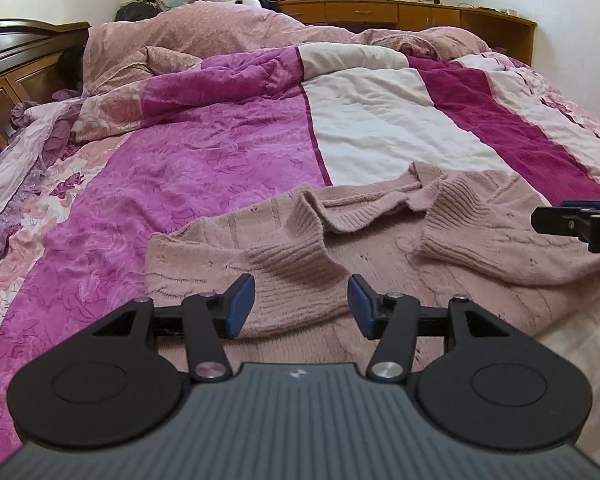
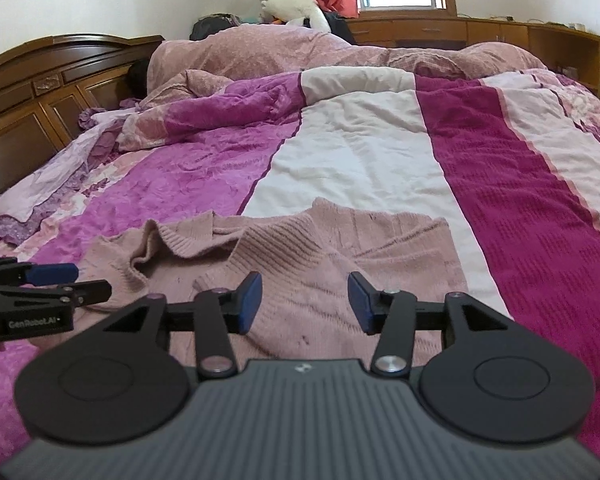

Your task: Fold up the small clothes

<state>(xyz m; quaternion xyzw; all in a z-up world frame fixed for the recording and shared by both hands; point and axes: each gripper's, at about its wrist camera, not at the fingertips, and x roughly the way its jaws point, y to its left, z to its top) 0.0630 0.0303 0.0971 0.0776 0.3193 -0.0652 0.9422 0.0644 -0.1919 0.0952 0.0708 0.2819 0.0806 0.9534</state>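
A pale pink knit sweater (image 1: 380, 248) lies on the bed with both sleeves folded in across its body; it also shows in the right wrist view (image 2: 320, 264). My left gripper (image 1: 301, 306) is open and empty, its blue pads hovering over the left sleeve cuff (image 1: 296, 272). My right gripper (image 2: 305, 303) is open and empty above the sweater's lower body. The right gripper shows at the right edge of the left wrist view (image 1: 580, 222), and the left gripper at the left edge of the right wrist view (image 2: 48, 284).
The bed is covered by a quilt (image 1: 220, 152) in magenta, white and dark pink stripes. A heaped pink duvet (image 1: 220, 28) lies at the far end. A wooden headboard (image 2: 40, 92) is on the left and wooden cabinets (image 2: 480, 32) stand under the window.
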